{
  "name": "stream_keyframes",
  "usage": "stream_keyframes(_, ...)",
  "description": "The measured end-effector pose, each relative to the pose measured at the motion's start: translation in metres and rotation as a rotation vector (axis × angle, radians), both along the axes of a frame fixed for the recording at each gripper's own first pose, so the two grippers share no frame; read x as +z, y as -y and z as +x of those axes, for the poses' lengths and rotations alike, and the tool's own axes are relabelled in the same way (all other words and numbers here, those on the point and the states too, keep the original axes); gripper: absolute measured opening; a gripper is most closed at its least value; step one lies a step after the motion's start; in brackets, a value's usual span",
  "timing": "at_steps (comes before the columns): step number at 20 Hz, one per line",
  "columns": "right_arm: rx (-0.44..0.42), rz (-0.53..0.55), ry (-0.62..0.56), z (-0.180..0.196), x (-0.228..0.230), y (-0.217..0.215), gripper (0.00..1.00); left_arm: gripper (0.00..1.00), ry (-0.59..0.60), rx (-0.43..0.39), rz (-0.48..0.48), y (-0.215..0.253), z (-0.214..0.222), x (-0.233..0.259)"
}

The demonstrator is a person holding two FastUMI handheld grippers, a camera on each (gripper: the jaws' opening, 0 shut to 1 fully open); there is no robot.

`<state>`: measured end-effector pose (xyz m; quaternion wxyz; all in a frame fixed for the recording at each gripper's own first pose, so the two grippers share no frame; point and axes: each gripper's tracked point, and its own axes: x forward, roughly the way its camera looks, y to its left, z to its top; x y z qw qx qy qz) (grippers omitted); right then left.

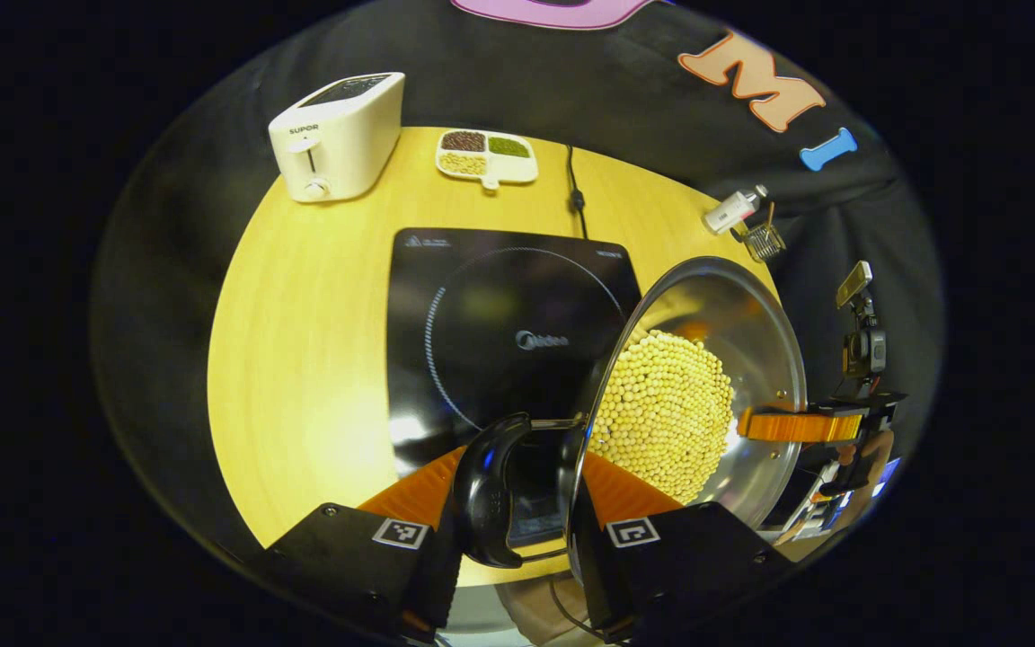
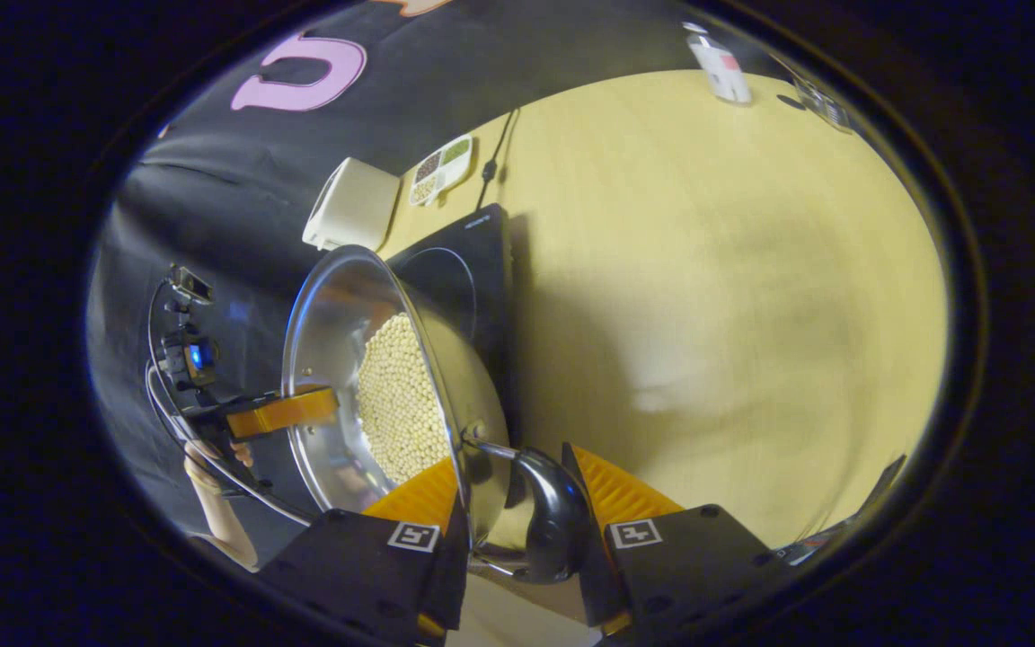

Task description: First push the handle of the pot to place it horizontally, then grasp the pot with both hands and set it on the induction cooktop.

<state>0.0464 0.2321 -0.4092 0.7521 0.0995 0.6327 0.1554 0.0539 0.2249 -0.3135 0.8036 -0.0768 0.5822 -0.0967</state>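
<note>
tilting pot [image 1: 706, 386] of beans, rim facing cooktop [image 1: 499, 332].

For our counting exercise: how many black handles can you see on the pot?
2. One black handle sits between the left tongs; the other between the right tongs, on opposite sides of the pot.
</note>
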Motion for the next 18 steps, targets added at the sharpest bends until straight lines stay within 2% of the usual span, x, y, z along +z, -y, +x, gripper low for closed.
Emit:
stream_keyframes(4,0.003,-0.014,0.029,0.021,-0.016,-0.034,0.48,0.58,0.018,-0.01,0.022,-0.036,0.022,-0.01)
stream_keyframes(8,-0.029,-0.027,0.03,0.037,-0.031,-0.052,0.48,0.58,0.055,-0.032,0.052,-0.055,0.046,-0.018)
stream_keyframes(18,-0.063,-0.066,0.041,0.062,-0.055,-0.057,0.48,0.58,0.029,-0.031,0.033,-0.064,0.068,-0.045)
